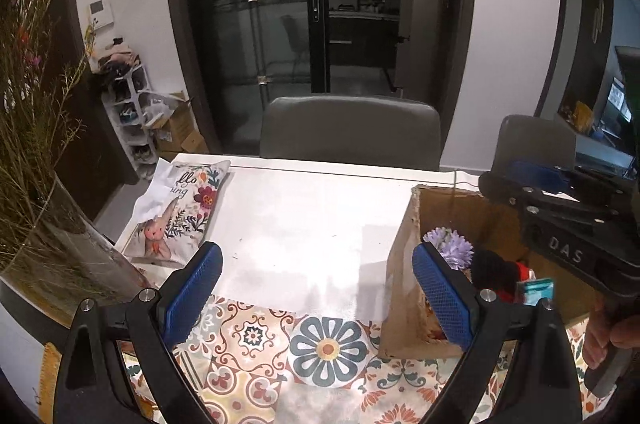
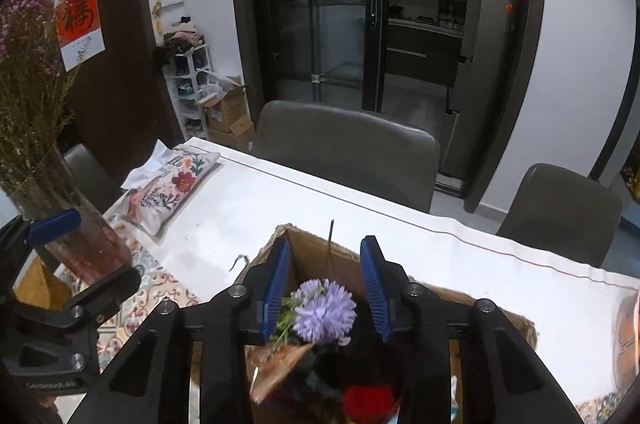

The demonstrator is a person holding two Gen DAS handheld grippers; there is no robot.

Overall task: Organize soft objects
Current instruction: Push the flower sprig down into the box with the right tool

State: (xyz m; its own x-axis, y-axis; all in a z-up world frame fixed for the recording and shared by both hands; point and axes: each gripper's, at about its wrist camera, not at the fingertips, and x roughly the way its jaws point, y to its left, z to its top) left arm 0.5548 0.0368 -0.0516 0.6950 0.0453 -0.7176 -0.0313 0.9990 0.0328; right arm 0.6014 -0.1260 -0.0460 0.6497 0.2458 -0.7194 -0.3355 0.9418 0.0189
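Note:
A floral pillow with a rabbit print (image 1: 176, 212) lies at the table's far left; it also shows in the right wrist view (image 2: 168, 192). A cardboard box (image 1: 404, 288) stands on the right and holds a purple fabric flower (image 1: 450, 246), a black plush and a red soft thing. My left gripper (image 1: 316, 288) is open and empty above the table, left of the box. My right gripper (image 2: 324, 280) is open over the box (image 2: 312, 256), its fingers either side of the purple flower (image 2: 324, 312), not gripping it. It shows in the left wrist view (image 1: 536, 180) above the box.
A glass vase of dried flowers (image 1: 52, 248) stands at the near left edge. A patterned mat (image 1: 280, 352) and a white cloth (image 1: 304, 224) cover the table. Two grey chairs (image 1: 352, 128) stand behind the table. A teal packet (image 1: 536, 290) sits in the box.

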